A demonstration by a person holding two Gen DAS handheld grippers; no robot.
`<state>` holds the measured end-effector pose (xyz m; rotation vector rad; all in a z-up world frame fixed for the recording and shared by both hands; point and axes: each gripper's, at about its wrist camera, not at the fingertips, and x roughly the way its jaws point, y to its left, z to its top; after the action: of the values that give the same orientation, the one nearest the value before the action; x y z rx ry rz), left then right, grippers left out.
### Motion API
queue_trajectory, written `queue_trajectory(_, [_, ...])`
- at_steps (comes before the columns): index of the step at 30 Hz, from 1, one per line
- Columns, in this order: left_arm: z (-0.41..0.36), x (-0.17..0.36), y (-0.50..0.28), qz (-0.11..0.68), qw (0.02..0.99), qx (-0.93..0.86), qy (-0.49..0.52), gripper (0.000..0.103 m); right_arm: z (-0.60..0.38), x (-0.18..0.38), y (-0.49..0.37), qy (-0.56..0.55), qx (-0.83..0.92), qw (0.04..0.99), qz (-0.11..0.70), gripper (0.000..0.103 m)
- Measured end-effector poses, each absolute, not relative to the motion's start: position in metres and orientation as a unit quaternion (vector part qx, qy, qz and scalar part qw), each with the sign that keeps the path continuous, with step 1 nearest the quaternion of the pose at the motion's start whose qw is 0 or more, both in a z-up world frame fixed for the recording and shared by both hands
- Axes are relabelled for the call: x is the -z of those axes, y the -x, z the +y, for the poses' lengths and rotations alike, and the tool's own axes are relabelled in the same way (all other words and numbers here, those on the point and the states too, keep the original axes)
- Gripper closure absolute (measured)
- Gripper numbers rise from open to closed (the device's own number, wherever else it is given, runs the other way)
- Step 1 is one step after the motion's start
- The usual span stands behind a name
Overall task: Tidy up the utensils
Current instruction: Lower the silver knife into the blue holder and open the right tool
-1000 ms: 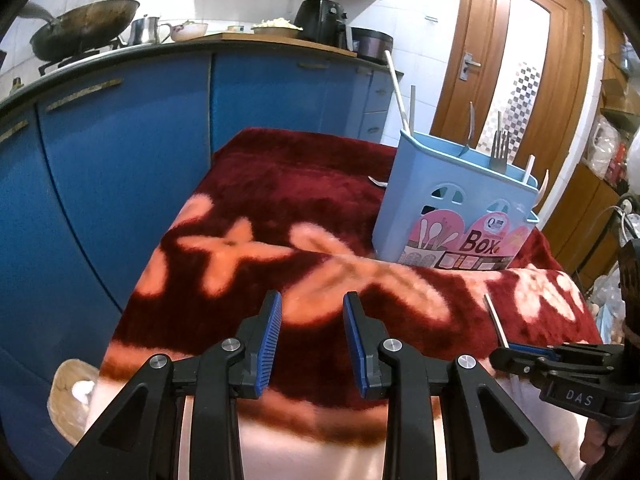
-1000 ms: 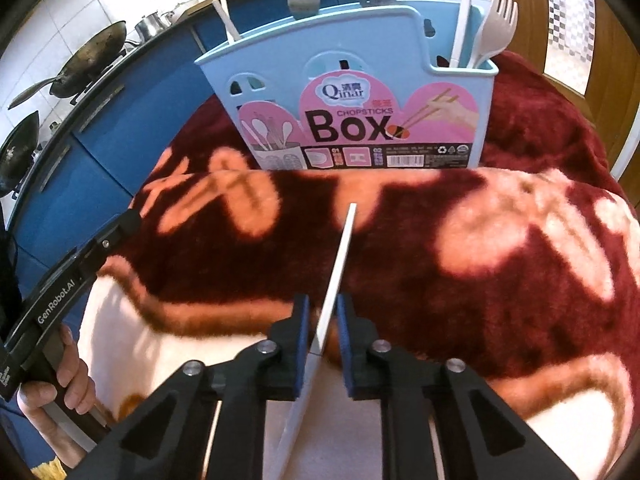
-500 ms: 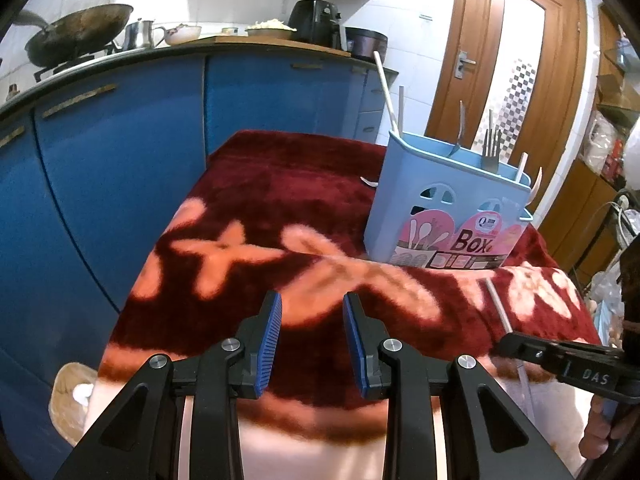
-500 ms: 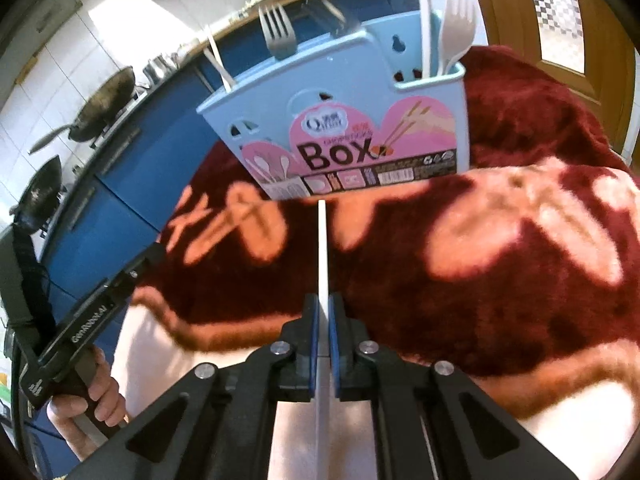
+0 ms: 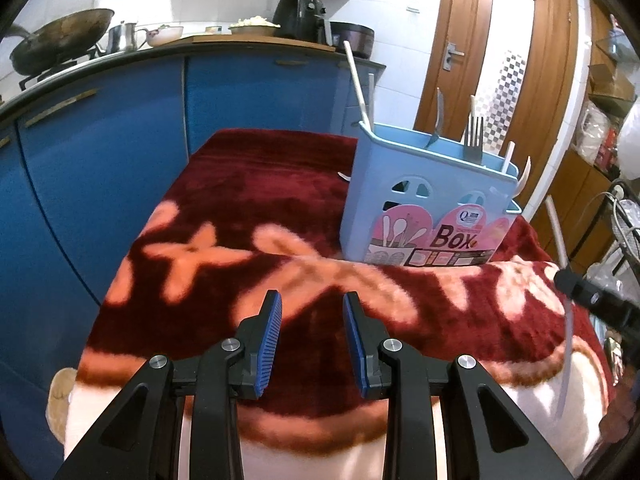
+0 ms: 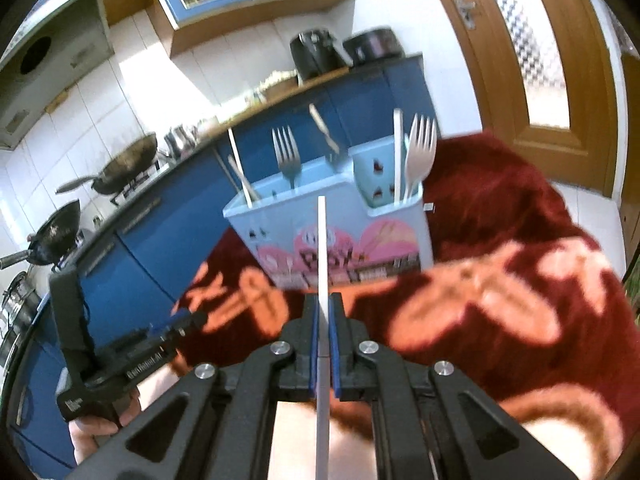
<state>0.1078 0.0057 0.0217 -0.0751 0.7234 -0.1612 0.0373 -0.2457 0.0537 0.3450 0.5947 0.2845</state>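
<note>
A light-blue "Box" utensil holder (image 5: 424,200) stands on the red flowered blanket (image 5: 248,208), with metal forks, a white plastic fork and sticks upright in its compartments. My right gripper (image 6: 324,300) is shut on a thin white plastic utensil (image 6: 322,248). The utensil is held off the blanket, its tip pointing at the holder (image 6: 280,216). In the left wrist view this utensil (image 5: 557,228) stands at the far right, beside the right gripper (image 5: 592,300). My left gripper (image 5: 312,300) hovers over the blanket's near part, open, with nothing between its blue pads.
Blue kitchen cabinets (image 5: 120,140) run behind and to the left of the table, with woks (image 6: 128,164) on the stove. A wooden door (image 5: 508,60) is at the right. A small white utensil (image 5: 343,176) lies on the blanket behind the holder. A hand (image 6: 92,432) holds the left gripper (image 6: 132,356).
The right gripper's pads closed on the white utensil, then it rose and tipped upward, lifting the utensil off the blanket toward the holder. The left gripper stayed about where it was.
</note>
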Motion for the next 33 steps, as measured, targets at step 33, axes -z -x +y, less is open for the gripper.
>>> queue_trajectory(33, [-0.010, -0.007, -0.145, 0.365, 0.924, 0.100, 0.053, 0.071, -0.259, -0.111, -0.146, -0.107, -0.054, 0.988, 0.098, 0.097])
